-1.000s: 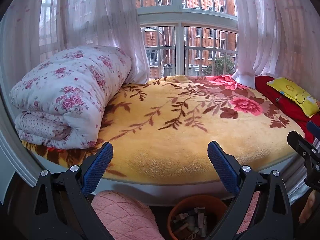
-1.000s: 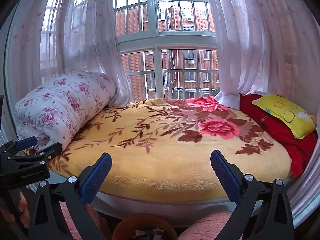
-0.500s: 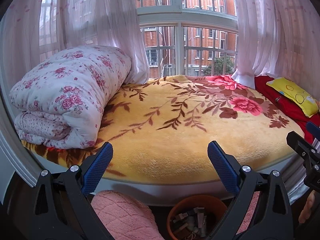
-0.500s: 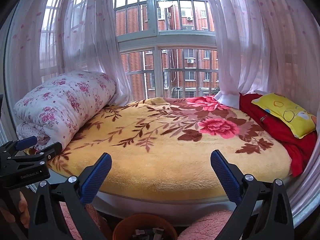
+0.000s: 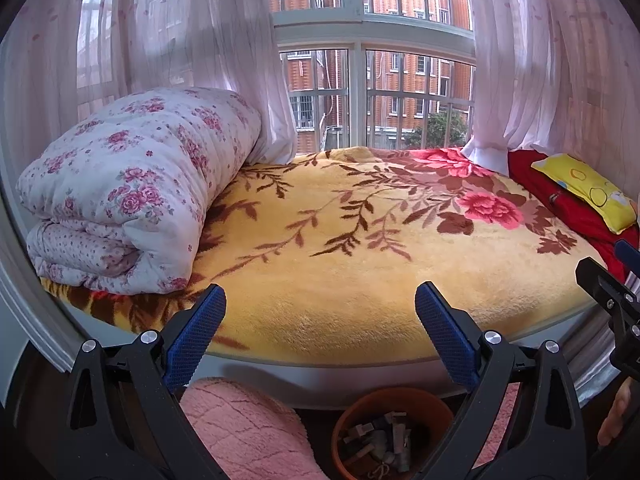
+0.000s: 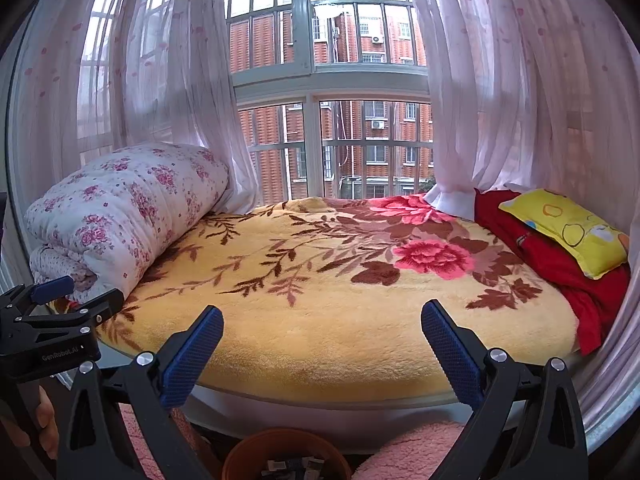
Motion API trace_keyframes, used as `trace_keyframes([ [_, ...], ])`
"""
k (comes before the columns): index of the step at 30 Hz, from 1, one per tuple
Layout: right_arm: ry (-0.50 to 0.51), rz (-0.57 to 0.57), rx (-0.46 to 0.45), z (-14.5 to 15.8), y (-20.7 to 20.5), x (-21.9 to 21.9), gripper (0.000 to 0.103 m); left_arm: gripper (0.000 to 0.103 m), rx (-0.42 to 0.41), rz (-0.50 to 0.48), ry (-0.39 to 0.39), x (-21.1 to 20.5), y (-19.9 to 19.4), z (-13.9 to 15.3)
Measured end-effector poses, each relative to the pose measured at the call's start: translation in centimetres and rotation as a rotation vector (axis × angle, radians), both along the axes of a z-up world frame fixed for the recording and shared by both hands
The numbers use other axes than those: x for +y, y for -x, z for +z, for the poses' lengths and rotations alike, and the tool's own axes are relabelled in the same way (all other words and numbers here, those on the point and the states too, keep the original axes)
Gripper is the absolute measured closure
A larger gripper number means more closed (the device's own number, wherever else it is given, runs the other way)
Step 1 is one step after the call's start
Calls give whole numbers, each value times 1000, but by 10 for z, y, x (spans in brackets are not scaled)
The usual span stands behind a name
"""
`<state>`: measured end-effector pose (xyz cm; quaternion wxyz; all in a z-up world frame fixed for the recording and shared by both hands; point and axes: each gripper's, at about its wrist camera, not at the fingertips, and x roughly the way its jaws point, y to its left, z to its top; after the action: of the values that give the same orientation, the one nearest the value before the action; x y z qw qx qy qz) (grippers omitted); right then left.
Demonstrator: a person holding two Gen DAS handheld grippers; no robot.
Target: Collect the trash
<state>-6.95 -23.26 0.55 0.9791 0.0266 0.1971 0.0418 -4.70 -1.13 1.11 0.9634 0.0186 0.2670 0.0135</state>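
Orange-brown bin sits on the floor below the bed edge, scraps already inside, too jumbled to identify. Left gripper and right gripper both hang wide apart, holding nothing, above the yellow floral blanket. No loose trash visible on the bed. Risks: plush pile snagging a pad on a low sweep; pink fluffy fabric beside the bin catching a drop.
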Motion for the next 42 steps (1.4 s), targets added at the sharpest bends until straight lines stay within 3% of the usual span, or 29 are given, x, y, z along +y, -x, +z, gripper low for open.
trace_keyframes([
  [42,-10,-26,2,3,-2,-12,5,10,7,-15,-4,6,-2,-3],
])
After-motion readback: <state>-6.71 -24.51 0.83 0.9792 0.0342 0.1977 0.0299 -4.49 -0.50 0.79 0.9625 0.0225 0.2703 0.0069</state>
